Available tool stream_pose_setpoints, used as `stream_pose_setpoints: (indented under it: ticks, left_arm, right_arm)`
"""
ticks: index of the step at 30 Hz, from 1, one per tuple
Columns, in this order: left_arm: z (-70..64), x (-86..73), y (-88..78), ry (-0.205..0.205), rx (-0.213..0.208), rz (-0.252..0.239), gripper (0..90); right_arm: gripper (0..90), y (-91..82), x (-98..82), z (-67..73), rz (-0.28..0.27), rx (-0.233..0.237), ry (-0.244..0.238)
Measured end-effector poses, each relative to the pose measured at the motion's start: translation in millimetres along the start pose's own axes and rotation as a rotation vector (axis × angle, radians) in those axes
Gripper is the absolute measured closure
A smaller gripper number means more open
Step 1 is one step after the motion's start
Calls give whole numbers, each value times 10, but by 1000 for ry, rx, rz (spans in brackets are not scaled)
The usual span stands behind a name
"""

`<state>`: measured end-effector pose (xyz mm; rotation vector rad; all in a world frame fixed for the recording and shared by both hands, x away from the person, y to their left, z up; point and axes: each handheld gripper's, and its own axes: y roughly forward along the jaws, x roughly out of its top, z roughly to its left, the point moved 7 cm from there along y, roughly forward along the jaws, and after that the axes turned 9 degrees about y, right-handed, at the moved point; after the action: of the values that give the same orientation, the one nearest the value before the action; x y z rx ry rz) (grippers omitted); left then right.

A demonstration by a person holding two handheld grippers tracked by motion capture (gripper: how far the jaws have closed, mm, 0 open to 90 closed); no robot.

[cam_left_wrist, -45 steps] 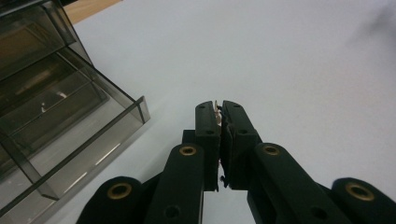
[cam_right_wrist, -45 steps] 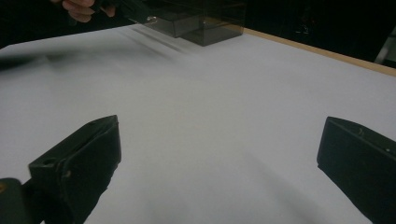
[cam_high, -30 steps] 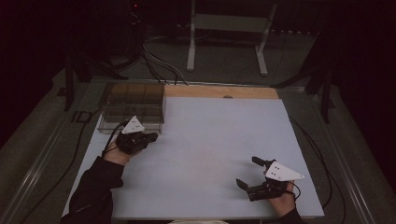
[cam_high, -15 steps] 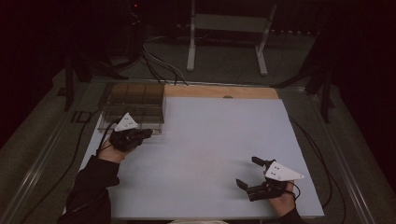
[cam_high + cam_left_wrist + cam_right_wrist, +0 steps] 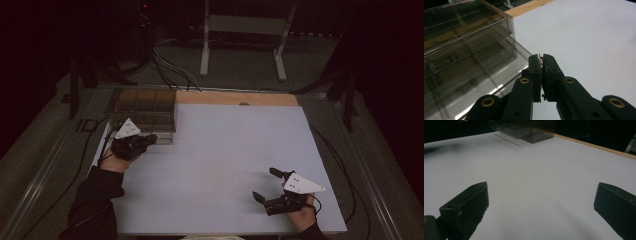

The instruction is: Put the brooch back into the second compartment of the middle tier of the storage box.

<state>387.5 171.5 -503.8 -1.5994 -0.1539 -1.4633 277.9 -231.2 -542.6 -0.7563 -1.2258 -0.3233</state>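
Observation:
A clear plastic drawer box (image 5: 145,112) stands at the table's back left. In the left gripper view the box (image 5: 461,37) has one low drawer (image 5: 506,66) pulled out toward me. My left gripper (image 5: 151,138) sits right in front of that drawer. Its jaws (image 5: 541,58) are shut, and a tiny pale speck is pinched at the tips; I cannot tell what it is. My right gripper (image 5: 264,183) rests near the front right of the white table top (image 5: 225,145). It stands wide open (image 5: 541,186) with nothing between its fingers, and it faces the box (image 5: 536,130) far off.
A wooden strip (image 5: 235,98) runs along the table's back edge. Beyond it, a metal stand (image 5: 245,30) and cables (image 5: 170,70) are on the floor. White table surface lies between the two grippers.
My left gripper has shifted a little to the left along the front of the box. The right gripper has stayed where it was.

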Motion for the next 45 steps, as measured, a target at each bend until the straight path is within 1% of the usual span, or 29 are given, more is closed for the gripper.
stream_pose_setpoints:
  ticks: [5, 11, 13, 20, 23, 28, 35, 36, 43, 44, 45]
  left_arm:
    - [76, -33, -24, -24, 19, -8, 875]
    - [185, -76, -62, -46, 56, -8, 875]
    - [211, -93, -78, -51, 53, -8, 875]
    - [344, -161, -110, -82, 97, -5, 875]
    - [389, -196, -101, -92, 116, 1, 875]
    - [451, -264, -78, -100, 136, 20, 875]
    - [564, -316, -52, -133, 167, 12, 874]
    - [577, -319, -48, -140, 163, 12, 874]
    - [669, -366, 3, -159, 180, 16, 874]
    - [683, -374, 12, -161, 187, 16, 874]
    - [695, -379, 24, -169, 187, 13, 874]
  right_arm:
    - [0, -2, 0, -1, 1, -1, -2]
    - [0, 2, 0, -2, -1, -1, 0]
    - [0, 4, -2, -2, 1, -2, -1]
    - [0, 3, -4, -1, 2, -3, -1]
    - [0, 6, -3, -5, 2, -2, -1]
    - [0, 11, -7, 1, 7, -2, -2]
    - [0, 15, -13, 2, 12, -1, -1]
    - [0, 17, -15, 3, 13, -1, -1]
    - [0, 22, -15, 9, 14, -3, -7]
    - [0, 22, -14, 11, 13, -3, -5]
    - [0, 23, -14, 9, 13, -4, -6]
